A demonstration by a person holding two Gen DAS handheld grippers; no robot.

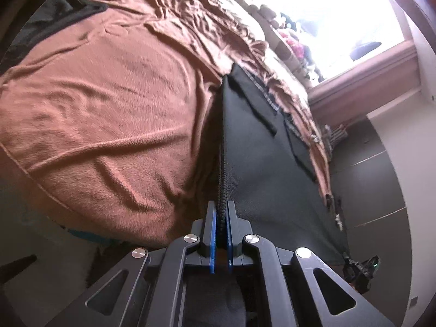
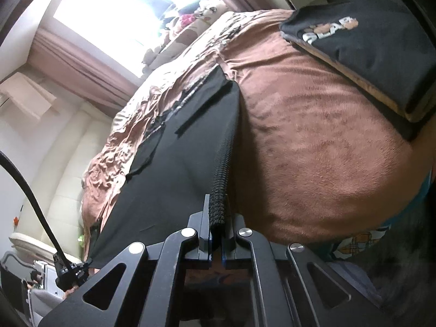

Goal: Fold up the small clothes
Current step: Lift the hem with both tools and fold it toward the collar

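A black garment [image 1: 261,163] with a ribbed elastic waistband [image 1: 222,188] hangs stretched over a bed with a brown blanket [image 1: 109,114]. My left gripper [image 1: 222,209] is shut on one end of the waistband, its blue pads [image 1: 213,234] pinching the ribbed edge. My right gripper [image 2: 216,212] is shut on the other end of the waistband [image 2: 220,185]. The black garment [image 2: 185,163] spreads away to the left in the right wrist view, its far part resting on the brown blanket [image 2: 313,150]. The other gripper shows at each cloth corner, small and dark.
A stack of folded clothes topped by a black shirt with a print [image 2: 362,43] lies on the bed's far right. A bright window [image 1: 327,16] with soft toys [image 2: 201,13] on its sill is behind the bed. A black cable [image 2: 32,190] hangs at the left.
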